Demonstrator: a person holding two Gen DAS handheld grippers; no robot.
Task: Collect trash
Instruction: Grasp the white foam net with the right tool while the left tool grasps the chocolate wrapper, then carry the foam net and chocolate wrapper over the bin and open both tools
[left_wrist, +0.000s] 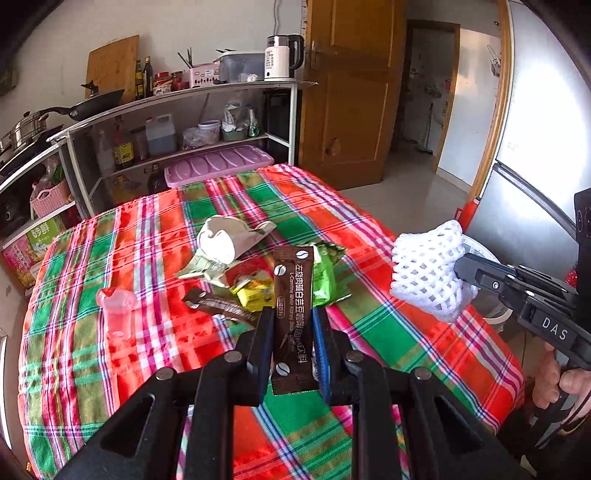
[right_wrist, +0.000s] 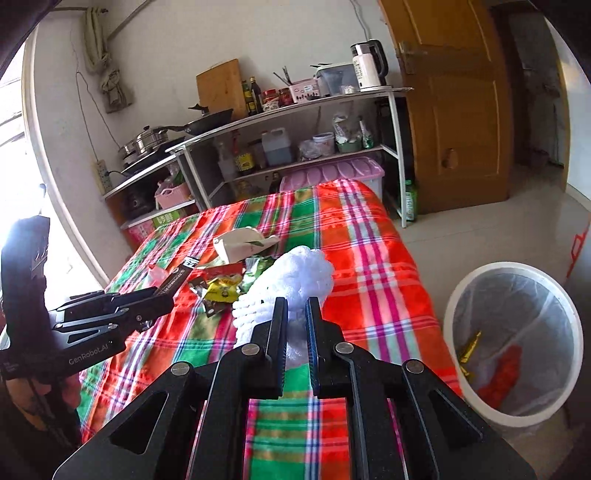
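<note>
So we've got the left tool (left_wrist: 293, 328) pinching a coffee sachet (left_wrist: 293, 295), the right tool (right_wrist: 296, 314) squeezing foam netting (right_wrist: 291, 280), next swing both over the bin (right_wrist: 458, 295) and let go.

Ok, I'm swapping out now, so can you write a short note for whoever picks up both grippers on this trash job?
Left gripper: shut on a brown coffee sachet, held above the table.
Right gripper: shut on a white foam net, also lifted clear.
Bin: on the floor off the table's right side, lined, with a red piece and a gold wrapper already inside.
Left on the checked tablecloth: crumpled white paper cup, yellow wrapper, green wrapper, another brown sachet, pink plastic cup.
Next, probably: drop both held pieces in the bin, then return for the rest.
</note>
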